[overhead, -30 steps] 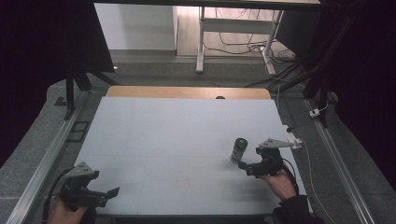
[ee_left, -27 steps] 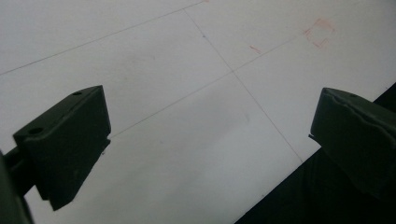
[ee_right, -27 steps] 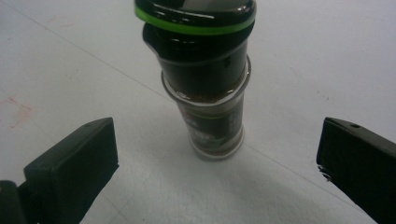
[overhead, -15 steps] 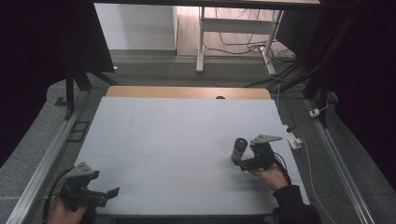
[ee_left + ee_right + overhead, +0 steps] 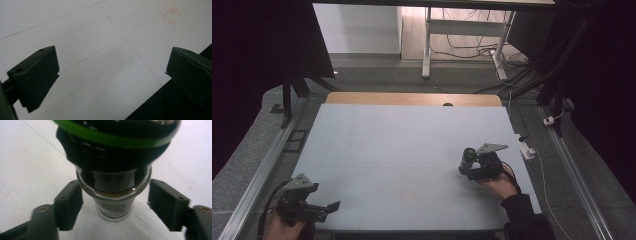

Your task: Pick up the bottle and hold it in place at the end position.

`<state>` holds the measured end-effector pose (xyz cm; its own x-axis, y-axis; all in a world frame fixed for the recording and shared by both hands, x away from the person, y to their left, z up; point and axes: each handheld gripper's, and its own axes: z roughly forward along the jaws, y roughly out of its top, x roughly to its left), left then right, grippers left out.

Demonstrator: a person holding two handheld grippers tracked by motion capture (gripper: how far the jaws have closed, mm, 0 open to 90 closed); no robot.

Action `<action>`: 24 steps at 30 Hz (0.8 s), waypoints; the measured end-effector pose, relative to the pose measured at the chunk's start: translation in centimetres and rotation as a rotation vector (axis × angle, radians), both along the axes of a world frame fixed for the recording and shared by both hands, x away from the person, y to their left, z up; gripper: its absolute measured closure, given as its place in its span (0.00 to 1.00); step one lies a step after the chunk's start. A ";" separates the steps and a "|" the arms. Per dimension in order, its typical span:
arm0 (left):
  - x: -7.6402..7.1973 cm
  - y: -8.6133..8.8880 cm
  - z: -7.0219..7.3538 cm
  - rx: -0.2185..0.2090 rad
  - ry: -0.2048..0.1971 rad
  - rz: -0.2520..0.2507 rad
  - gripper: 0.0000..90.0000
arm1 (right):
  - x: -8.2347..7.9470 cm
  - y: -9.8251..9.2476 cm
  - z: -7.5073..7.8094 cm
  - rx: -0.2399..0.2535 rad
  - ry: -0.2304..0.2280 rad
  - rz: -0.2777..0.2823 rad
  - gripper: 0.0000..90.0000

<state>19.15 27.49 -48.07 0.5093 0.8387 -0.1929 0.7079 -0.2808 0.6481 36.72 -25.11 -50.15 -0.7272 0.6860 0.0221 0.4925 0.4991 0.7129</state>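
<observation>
Since a second ago, our right gripper point(image 5: 468, 169) has slid forward to the small glass jar with a black, green-ringed lid point(image 5: 468, 158), which stands on the pale table point(image 5: 402, 145). Jaws spread, bracketing it untouched; a grasp seems next. Our right gripper view reveals brown grains inside. Left gripper point(image 5: 112, 75) idles, spread.

One pale grey table point(image 5: 402, 145) stands here, and on it lies one dark cylindrical jar with a clear glass body and a green-ringed black cap point(image 5: 467, 159). Two black two-jaw grippers are out: the left gripper point(image 5: 329, 206) and the right gripper point(image 5: 463, 169). Two hands hold them.
</observation>
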 end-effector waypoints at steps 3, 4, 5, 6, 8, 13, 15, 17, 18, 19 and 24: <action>0.0 0.0 0.0 0.002 0.001 -0.001 0.00 | -0.1 0.0 0.2 -0.003 -0.024 0.020 0.42; 0.0 0.0 0.0 0.003 0.001 0.000 0.00 | -0.1 0.1 0.2 -0.008 -0.035 0.027 0.46; 0.0 0.0 0.0 0.002 0.002 -0.001 0.00 | -0.1 0.1 0.3 -0.010 -0.041 0.033 0.50; 0.0 0.0 0.0 0.002 0.002 -0.001 0.00 | -0.2 0.1 0.4 -0.011 -0.041 0.040 0.56; 0.0 0.0 0.0 0.003 0.002 -0.002 0.00 | -0.2 0.2 0.4 -0.025 -0.050 0.047 0.58; 0.0 -0.1 0.0 0.005 0.003 -0.004 0.00 | -0.3 0.2 0.5 -0.037 -0.055 0.051 0.58; 0.0 -0.1 0.0 0.007 0.002 -0.005 0.00 | -0.3 0.3 0.6 -0.042 -0.055 0.049 0.58; 0.0 -0.1 0.0 0.007 0.002 -0.005 0.00 | -0.3 0.3 0.7 -0.048 -0.050 0.046 0.59; 0.0 -0.1 0.0 0.007 0.002 -0.005 0.00 | -0.3 0.3 0.7 -0.050 -0.048 0.046 0.59; 0.0 -0.1 0.0 0.007 0.002 -0.005 0.00 | -0.2 0.3 0.8 -0.046 -0.048 0.046 0.59; 0.0 -0.1 0.0 0.006 0.002 -0.004 0.00 | -0.1 0.2 1.3 -0.011 -0.028 0.040 0.59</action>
